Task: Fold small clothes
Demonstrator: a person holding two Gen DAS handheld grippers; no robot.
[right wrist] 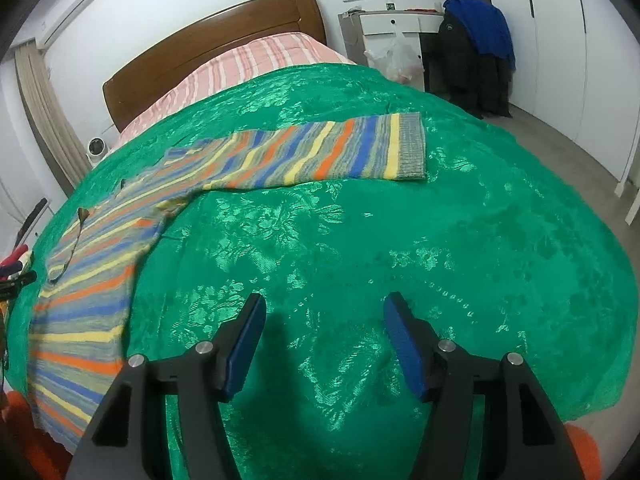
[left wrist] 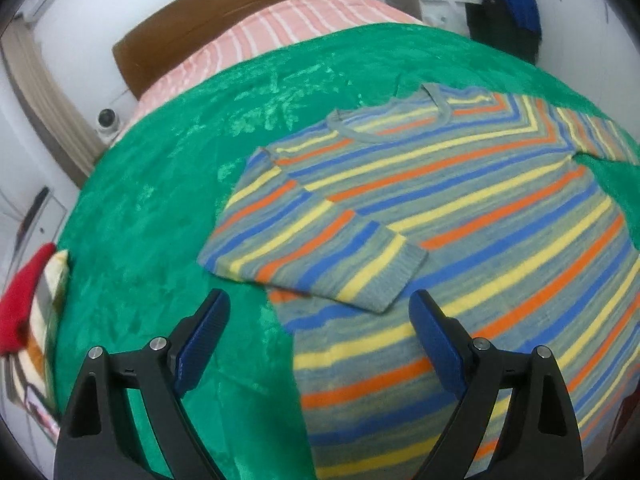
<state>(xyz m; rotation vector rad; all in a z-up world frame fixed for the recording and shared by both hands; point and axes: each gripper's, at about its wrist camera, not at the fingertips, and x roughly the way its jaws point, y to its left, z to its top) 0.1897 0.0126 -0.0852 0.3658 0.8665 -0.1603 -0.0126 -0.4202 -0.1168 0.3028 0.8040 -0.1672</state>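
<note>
A striped sweater in grey, blue, yellow and orange lies flat on a green bedspread. Its left sleeve is folded across the body, cuff just ahead of my left gripper, which is open and empty above the sweater's lower left edge. In the right wrist view the sweater's body lies at the left and its other sleeve stretches straight out to the right. My right gripper is open and empty over bare green bedspread, well short of that sleeve.
A pink striped quilt and brown headboard lie at the far end of the bed. A red and cream cloth pile sits at the bed's left edge. A chair with dark and blue clothes stands on the floor at the right.
</note>
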